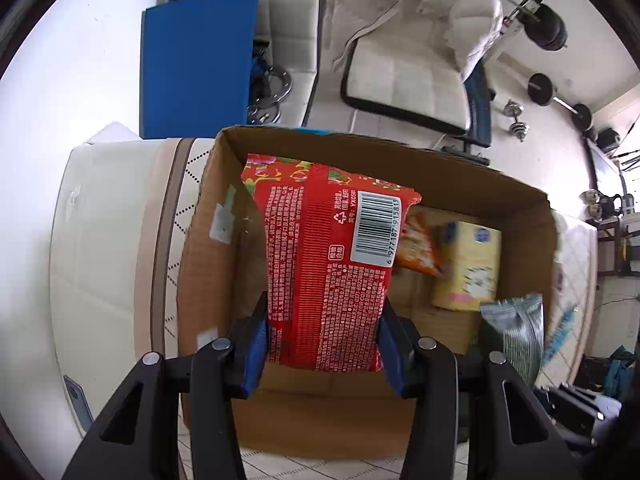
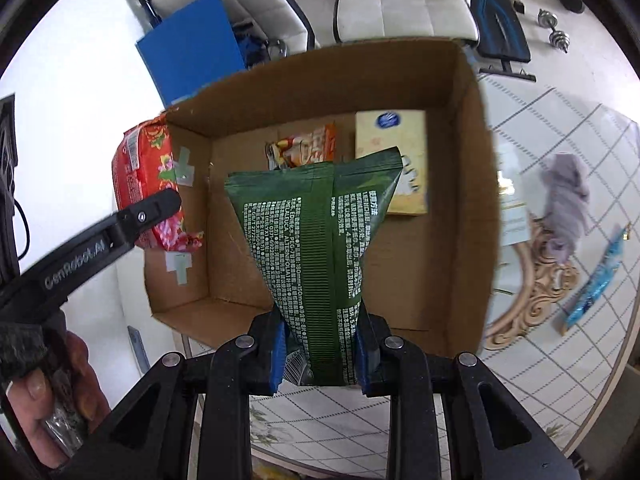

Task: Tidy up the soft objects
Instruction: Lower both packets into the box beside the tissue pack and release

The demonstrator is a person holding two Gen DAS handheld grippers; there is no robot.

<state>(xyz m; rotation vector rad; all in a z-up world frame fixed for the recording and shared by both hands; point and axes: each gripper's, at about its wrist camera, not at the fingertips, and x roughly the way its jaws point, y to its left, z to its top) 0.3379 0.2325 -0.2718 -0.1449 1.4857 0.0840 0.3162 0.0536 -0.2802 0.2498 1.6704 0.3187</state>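
My left gripper [image 1: 322, 336] is shut on a red soft pack [image 1: 320, 256] and holds it over the open cardboard box [image 1: 208, 248]. In the right wrist view the red pack [image 2: 140, 176] hangs by the box's left wall. My right gripper [image 2: 320, 344] is shut on a green soft pack [image 2: 320, 240], held above the box [image 2: 472, 200]. The green pack also shows at the right of the left wrist view [image 1: 516, 332]. Inside the box lie a yellow tissue pack [image 2: 400, 148] and an orange snack packet [image 2: 308, 148].
The box stands on a tiled table [image 2: 560, 340]. A purple cloth [image 2: 568, 200] and a blue packet [image 2: 596, 288] lie to the right of the box. A blue board [image 1: 196, 68], white chairs [image 1: 408, 76] and dumbbells [image 1: 516, 120] are beyond.
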